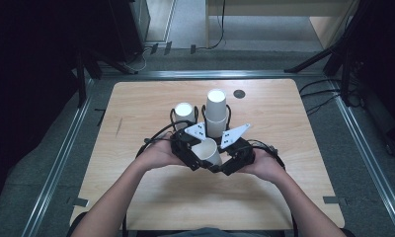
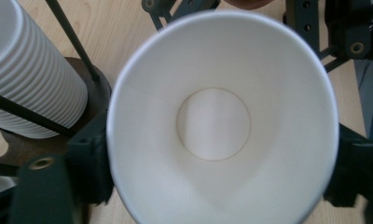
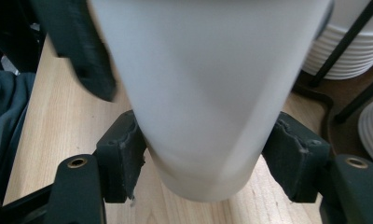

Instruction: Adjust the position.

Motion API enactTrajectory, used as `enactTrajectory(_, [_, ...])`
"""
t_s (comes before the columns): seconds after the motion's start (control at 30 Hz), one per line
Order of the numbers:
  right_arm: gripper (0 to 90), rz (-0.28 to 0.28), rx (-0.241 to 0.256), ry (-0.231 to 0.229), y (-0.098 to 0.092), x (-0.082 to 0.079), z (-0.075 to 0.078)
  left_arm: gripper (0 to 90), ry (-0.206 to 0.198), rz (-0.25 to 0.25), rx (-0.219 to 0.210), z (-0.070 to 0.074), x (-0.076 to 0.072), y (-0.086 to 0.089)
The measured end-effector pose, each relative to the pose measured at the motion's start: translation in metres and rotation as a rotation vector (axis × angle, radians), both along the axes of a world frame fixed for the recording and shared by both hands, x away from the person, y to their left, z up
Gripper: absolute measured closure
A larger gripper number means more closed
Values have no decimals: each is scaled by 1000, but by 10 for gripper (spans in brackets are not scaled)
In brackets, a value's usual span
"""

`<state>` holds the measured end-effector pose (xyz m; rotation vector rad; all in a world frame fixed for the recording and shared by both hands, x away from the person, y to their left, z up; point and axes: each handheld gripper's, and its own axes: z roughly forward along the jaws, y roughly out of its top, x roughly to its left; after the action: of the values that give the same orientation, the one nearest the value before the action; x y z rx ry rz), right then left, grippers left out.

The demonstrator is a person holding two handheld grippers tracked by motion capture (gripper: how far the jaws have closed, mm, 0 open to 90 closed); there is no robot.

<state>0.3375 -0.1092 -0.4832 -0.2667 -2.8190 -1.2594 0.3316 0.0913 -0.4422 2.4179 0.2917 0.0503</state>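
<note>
A white paper cup [image 1: 209, 151] is held on its side just above the wooden table, between both grippers. My left gripper [image 1: 191, 152] faces the cup's open mouth [image 2: 217, 126], with its jaws pressed against the rim on either side. My right gripper [image 1: 227, 160] closes on the cup's base end [image 3: 203, 116], and both pads [image 3: 124, 158] touch its wall. A dark jaw of the left gripper [image 3: 82, 60] shows beside the cup in the right gripper view.
Two stacks of upturned white cups stand in black wire holders just behind the grippers, a short stack [image 1: 184, 112] and a taller stack [image 1: 216, 111]. The ribbed stack [image 2: 31, 79] is close by. A small black disc [image 1: 239, 93] lies at the table's far edge.
</note>
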Motion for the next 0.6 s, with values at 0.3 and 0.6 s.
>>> enactTrajectory(0.3, [332, -25, 24, -1, -7, 2, 4, 83, 20, 78, -108, 0, 2, 11])
enactTrajectory(0.6, [331, -32, 47, 6, -9, 3, 7, 85, 54, 116, -212, -4, 1, 18])
